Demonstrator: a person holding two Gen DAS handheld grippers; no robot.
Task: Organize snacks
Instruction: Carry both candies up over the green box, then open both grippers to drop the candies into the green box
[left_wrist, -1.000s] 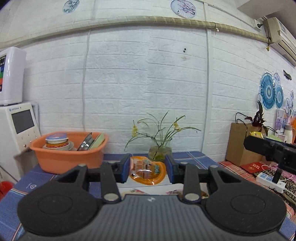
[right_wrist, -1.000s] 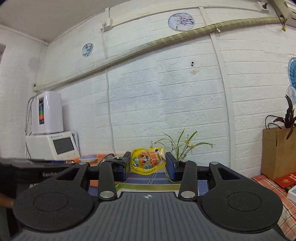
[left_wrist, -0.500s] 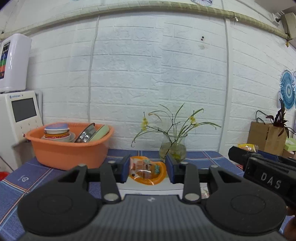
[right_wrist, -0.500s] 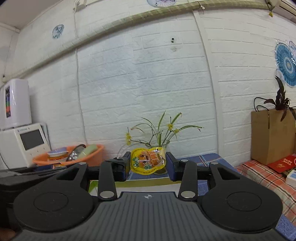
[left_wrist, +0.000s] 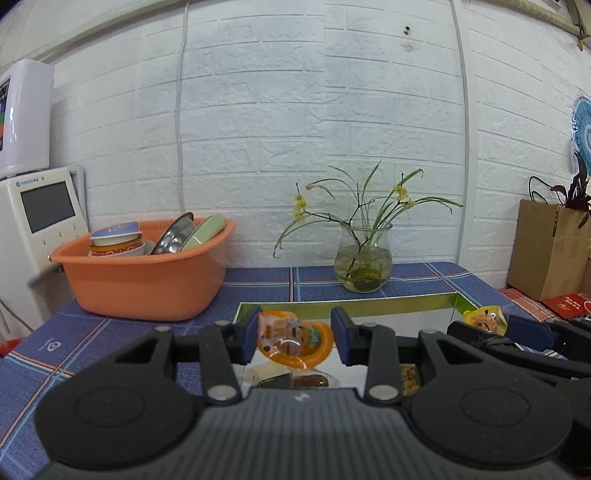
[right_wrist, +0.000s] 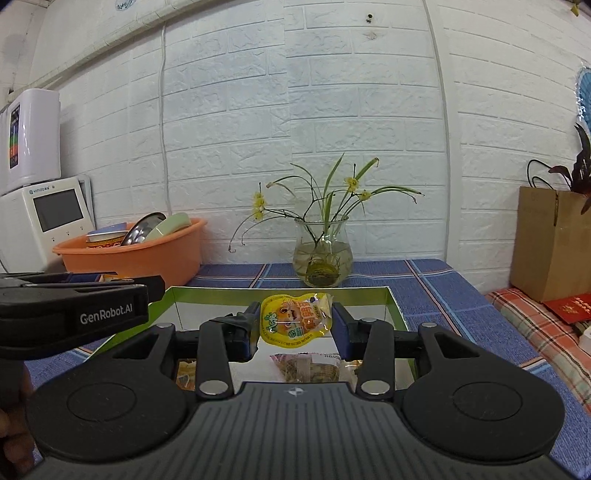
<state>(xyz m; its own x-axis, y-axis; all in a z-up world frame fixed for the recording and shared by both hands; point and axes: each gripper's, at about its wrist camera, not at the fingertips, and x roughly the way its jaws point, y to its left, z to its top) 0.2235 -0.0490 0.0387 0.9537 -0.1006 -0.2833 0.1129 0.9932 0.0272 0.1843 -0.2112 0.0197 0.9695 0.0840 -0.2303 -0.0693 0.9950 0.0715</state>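
Left wrist view: the left gripper (left_wrist: 294, 339) fingers clamp an orange packet (left_wrist: 293, 341) above the box (left_wrist: 347, 300) on the worktop (left_wrist: 258, 275).

Right wrist view: the right gripper (right_wrist: 295, 326) fingers grip a yellow packet (right_wrist: 293, 319) over that box.

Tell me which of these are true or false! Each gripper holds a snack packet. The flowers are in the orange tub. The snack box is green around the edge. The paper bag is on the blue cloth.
1. True: the left gripper holds an orange packet, the right gripper a yellow packet.
2. False: the flowers stand in a glass vase; the orange tub holds dishes.
3. True: the box has a green rim.
4. False: the paper bag stands beside the blue cloth, off its edge.
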